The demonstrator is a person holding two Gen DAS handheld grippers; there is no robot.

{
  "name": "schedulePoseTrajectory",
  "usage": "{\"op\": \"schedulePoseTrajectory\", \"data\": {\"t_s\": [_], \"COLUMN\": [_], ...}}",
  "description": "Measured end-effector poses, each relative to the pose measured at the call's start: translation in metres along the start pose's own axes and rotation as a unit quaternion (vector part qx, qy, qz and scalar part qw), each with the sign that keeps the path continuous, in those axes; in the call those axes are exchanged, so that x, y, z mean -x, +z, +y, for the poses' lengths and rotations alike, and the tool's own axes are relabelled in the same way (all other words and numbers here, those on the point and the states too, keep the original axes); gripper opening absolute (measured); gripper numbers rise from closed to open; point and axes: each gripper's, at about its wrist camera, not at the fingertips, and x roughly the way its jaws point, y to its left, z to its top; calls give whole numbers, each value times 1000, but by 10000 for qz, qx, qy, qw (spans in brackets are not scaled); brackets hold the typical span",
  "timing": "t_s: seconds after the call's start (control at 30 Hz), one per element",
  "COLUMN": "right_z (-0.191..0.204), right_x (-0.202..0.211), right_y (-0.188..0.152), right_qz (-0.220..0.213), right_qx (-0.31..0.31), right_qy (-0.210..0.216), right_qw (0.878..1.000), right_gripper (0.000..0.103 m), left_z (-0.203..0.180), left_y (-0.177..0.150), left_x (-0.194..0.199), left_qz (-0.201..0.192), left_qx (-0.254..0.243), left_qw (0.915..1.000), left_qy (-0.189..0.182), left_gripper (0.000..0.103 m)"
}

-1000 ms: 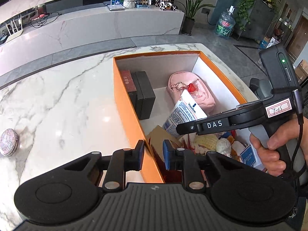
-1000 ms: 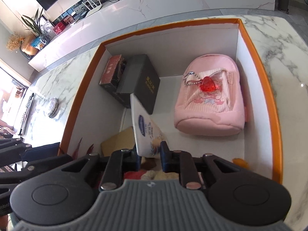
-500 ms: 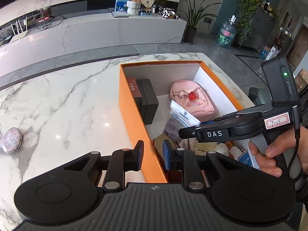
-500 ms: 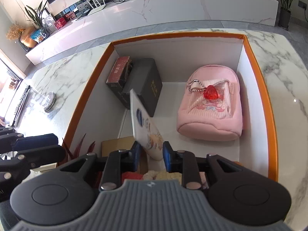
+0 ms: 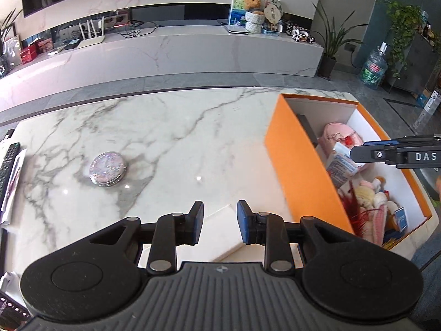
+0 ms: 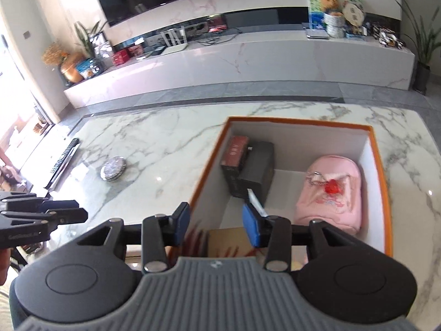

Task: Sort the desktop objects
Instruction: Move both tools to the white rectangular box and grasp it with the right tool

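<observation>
An orange box (image 5: 292, 154) with white inner walls (image 6: 300, 140) stands on the marble table. In it lie a pink pouch (image 6: 330, 190), black and red boxes (image 6: 253, 168), a white-and-blue packet (image 5: 340, 165) and plush toys (image 5: 372, 198). A round silver tin (image 5: 108, 167) sits on the table to the left, also in the right wrist view (image 6: 113, 168). My left gripper (image 5: 220, 222) is open and empty over the table's near edge. My right gripper (image 6: 216, 224) is open and empty above the box's near left corner; the packet's edge (image 6: 255, 200) shows just beyond its right finger.
A remote control (image 5: 7, 165) and papers lie at the table's left edge. A low marble TV bench (image 5: 165, 52) with clutter stands beyond the table. A flat white object (image 5: 220, 237) lies under my left gripper.
My right gripper has opened and let go of the packet, which now rests in the box, and has pulled back and up. My left gripper has swung left toward the tin.
</observation>
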Motion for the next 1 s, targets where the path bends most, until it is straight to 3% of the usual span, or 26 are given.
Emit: {"op": "schedulePoseTrajectory", "data": {"t_s": [0.17, 0.33, 0.43, 0.73, 0.87, 1.0], "right_z": [58, 111, 138, 190, 202, 205], "right_x": [-22, -54, -74, -140, -160, -174], "right_y": [5, 0, -7, -33, -48, -58], "right_qz": [329, 896, 1239, 2096, 2170, 2194], "right_qx": [964, 1985, 2689, 4366, 4916, 5284], "right_qy": [408, 748, 824, 836, 701, 623], "right_qw": [9940, 9731, 9516, 8709, 8405, 8177], "right_gripper": [53, 53, 53, 63, 68, 76], "left_z": [35, 56, 63, 85, 98, 110], "left_y": [-15, -26, -30, -36, -43, -44], "left_x": [13, 10, 9, -3, -11, -17], "left_qz": [85, 245, 248, 241, 279, 278], "left_qx": [83, 49, 49, 81, 102, 189], "left_qw": [9998, 9995, 9996, 9997, 9994, 9994], "left_qy": [178, 190, 128, 51, 173, 104], "left_gripper": [32, 32, 32, 37, 37, 37]}}
